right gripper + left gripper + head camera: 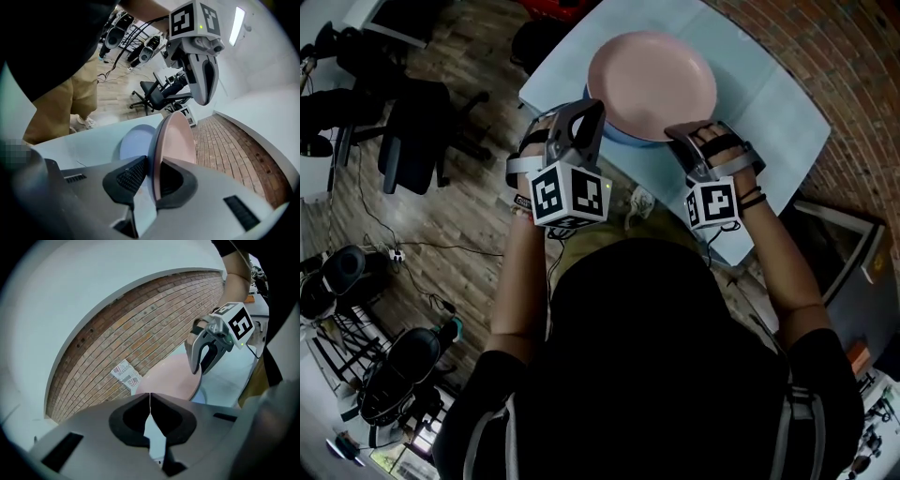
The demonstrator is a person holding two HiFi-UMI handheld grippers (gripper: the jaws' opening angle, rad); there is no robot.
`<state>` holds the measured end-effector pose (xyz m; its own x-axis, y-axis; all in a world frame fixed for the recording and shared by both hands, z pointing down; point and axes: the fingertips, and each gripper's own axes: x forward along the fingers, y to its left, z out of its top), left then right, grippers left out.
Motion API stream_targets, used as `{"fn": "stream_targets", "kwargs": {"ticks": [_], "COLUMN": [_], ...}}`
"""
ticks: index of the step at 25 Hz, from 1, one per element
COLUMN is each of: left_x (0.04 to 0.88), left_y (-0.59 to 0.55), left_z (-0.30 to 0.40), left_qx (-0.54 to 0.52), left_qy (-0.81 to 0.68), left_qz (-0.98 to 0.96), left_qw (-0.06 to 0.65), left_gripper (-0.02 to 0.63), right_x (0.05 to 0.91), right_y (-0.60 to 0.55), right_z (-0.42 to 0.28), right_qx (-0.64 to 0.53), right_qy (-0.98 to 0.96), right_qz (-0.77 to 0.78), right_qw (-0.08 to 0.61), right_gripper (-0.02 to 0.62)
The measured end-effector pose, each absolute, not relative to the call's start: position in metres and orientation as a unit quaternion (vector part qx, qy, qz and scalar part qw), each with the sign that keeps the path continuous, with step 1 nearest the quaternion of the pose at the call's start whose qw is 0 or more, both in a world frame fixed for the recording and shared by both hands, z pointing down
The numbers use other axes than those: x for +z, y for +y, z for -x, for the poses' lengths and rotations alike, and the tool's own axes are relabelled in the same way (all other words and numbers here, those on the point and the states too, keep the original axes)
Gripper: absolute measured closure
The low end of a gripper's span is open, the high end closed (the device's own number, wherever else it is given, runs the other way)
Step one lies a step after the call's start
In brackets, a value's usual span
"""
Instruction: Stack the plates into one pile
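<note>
A pink plate (652,82) hangs tilted over a blue plate (619,137) that lies on the pale table (773,108). My right gripper (692,133) is shut on the pink plate's near right rim. In the right gripper view that rim (157,159) stands edge-on between the two pads, and the blue plate (133,143) lies flat behind it. My left gripper (591,112) hovers at the pink plate's left edge, shut with nothing in it. In the left gripper view its tips (150,399) meet in front of the pink plate (168,380).
The table's near edge (581,155) runs close to the person's body. Brick paving (825,56) lies beyond the table's right side. Office chairs (412,131) and cables stand on the wood floor at the left. A printed paper (125,373) lies on the bricks.
</note>
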<state>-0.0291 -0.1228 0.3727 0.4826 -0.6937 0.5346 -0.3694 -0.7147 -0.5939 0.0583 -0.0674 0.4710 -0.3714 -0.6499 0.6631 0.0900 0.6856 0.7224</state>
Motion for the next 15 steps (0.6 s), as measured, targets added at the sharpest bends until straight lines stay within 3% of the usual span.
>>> {"fn": "stream_targets", "kwargs": {"ticks": [15], "left_x": [0.411], "left_y": [-0.126], "left_z": [0.053], "left_qx": [-0.417], "left_qy": [0.321], "left_qz": [0.828], "left_qw": [0.194], "left_gripper": [0.581], "right_x": [0.564], "right_y": [-0.064], "right_z": [-0.038], "right_qx": [-0.320], "right_qy": [-0.765], "right_qz": [-0.112], "right_qw": [0.547], "right_gripper": [0.508]}}
